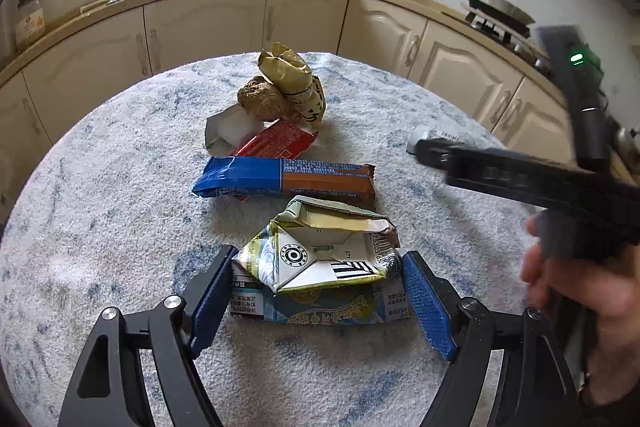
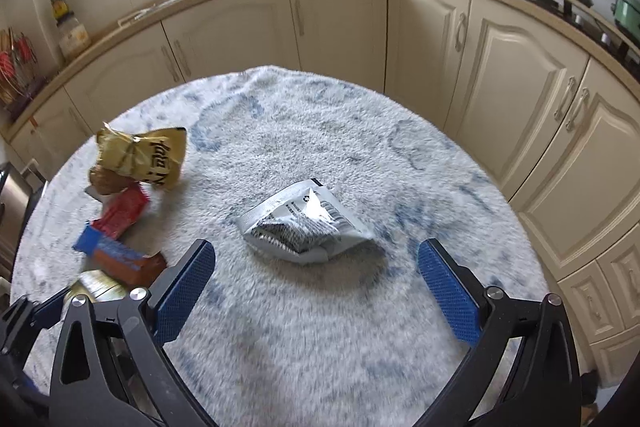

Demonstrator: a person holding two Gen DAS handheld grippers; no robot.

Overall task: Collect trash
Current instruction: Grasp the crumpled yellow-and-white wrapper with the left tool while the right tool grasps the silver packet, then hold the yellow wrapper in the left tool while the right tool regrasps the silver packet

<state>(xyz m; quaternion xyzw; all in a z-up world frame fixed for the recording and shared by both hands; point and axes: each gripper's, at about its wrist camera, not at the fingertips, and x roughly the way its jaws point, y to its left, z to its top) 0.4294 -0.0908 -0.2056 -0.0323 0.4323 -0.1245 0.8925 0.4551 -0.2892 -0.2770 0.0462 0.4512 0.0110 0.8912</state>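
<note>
Left gripper (image 1: 318, 287) spread astride crushed carton (image 1: 320, 259), pads not seen pressing | carton just nearer than blue-orange wrapper (image 1: 284, 179) | likely light, crumpled, springy; pinch the flattened sides.

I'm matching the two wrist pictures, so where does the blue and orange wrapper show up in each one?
Left wrist: blue and orange wrapper lies at centre, just beyond the crushed carton.
Right wrist: same wrapper sits at lower left, partly cut off.
Shared landmark: the gold crumpled bag beyond it.
</note>
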